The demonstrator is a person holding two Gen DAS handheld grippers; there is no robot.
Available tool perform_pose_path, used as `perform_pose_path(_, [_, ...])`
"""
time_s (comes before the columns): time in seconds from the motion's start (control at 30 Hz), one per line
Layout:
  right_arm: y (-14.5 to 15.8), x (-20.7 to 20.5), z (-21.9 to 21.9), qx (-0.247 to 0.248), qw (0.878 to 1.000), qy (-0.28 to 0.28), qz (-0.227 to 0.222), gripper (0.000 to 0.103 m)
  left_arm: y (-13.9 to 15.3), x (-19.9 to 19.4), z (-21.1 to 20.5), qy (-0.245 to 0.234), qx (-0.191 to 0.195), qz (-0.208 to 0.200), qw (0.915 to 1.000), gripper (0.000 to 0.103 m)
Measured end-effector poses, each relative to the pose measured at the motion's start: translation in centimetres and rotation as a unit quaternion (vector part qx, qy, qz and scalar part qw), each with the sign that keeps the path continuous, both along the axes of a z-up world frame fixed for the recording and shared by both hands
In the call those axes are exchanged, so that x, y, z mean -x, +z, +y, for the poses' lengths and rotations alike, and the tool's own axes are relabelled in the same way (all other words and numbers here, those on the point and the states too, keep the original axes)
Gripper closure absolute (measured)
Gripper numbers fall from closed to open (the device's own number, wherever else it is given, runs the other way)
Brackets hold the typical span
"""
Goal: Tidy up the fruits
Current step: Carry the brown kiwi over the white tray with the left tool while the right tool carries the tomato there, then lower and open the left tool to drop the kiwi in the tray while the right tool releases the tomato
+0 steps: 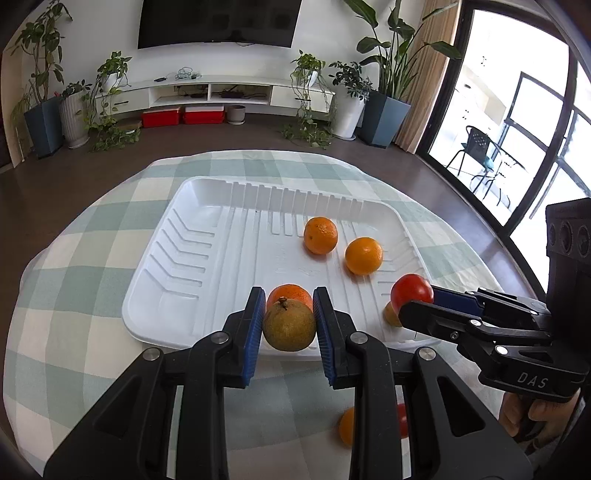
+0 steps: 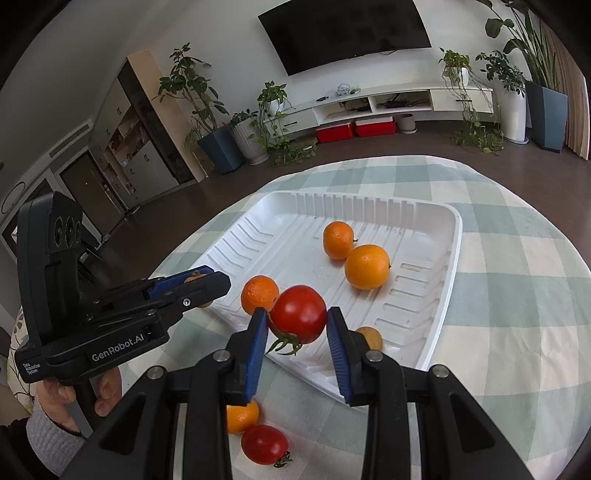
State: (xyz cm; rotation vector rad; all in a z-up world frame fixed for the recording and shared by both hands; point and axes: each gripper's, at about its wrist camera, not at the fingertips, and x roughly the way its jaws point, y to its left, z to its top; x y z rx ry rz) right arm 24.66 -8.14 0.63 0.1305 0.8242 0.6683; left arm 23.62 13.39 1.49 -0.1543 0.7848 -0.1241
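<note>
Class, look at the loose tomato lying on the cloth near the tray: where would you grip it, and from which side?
Grip the loose tomato across its round middle, coming from above. Its stem points sideways toward the cloth, so the smooth red flanks are free; keep clear of the orange touching its far side.

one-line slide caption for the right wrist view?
Right hand-held gripper holds a tomato over the white tray's near edge, three oranges inside.

A wall-mounted television point(image 1: 218, 22) hangs above a white media console point(image 1: 214, 92), daylight entering tall windows point(image 1: 517, 110).
</note>
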Motion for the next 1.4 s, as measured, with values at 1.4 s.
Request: perform_pose_path(1.4, [-2.1,-1.1,1.8,0.035,0.999,0.020,0.014,0.067,-2.7,-2.4,2.4,0.037,0.005,0.025,0.9990,0.078])
